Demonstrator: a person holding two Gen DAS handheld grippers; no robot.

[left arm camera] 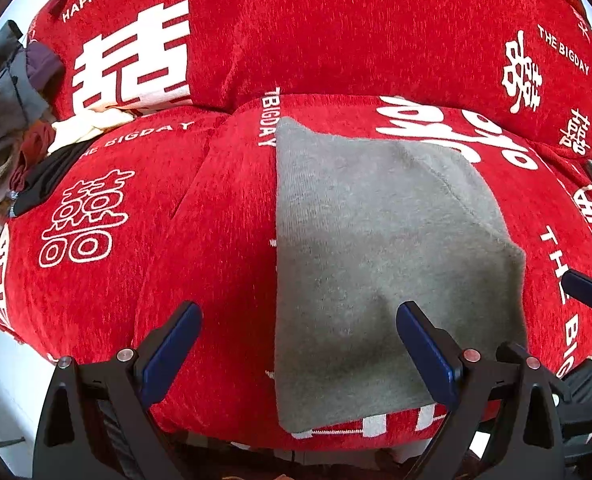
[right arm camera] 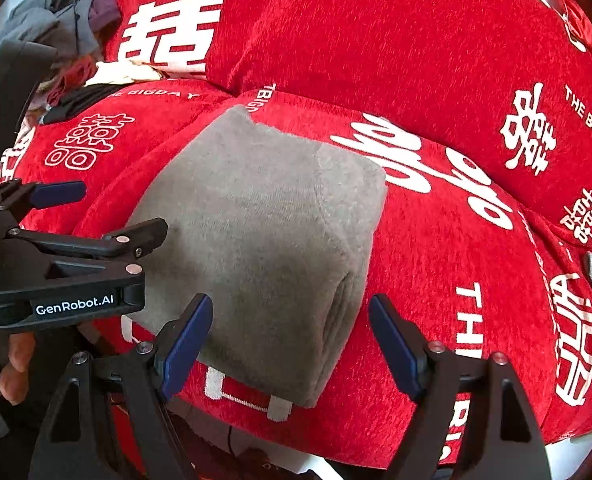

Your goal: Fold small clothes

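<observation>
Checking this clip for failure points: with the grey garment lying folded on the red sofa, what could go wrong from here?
1. The folded grey garment lies near the front edge of the rounded red cushion, so it may slide off.
2. Both the left gripper and right gripper are open and hold nothing, so the thick fold could spring open.

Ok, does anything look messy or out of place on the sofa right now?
The folded grey knit garment lies neat on the red printed sofa cover. The only untidy spot is the jumbled heap of unfolded clothes at the sofa's far left end.
</observation>
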